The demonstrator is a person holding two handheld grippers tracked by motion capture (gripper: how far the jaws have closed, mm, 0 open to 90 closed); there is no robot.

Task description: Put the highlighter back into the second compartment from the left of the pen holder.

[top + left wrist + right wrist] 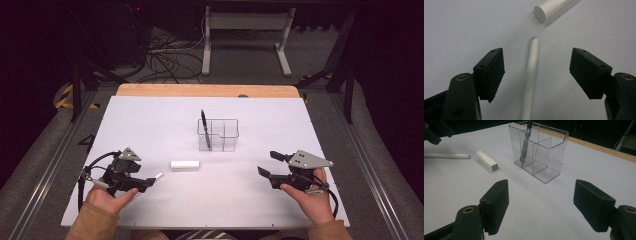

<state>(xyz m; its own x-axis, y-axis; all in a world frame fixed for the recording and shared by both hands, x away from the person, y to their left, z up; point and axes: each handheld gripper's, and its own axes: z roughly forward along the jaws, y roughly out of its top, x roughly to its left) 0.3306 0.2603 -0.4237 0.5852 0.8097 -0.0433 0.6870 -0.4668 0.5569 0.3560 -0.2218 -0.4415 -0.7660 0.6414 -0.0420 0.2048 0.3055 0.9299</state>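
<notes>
In the high view the left gripper [150, 183] sits low at the table's near left, over a white pen [156, 177]. Its own view shows the pen [530, 82] lying between spread jaws, untouched; centre it before squeezing. The right gripper [541, 206] idles open, facing the holder [540, 152].

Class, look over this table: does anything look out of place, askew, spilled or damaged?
Nothing spilled or damaged. A white pen and a white block lie loose on the table, while a dark pen stands in the clear organizer.
</notes>
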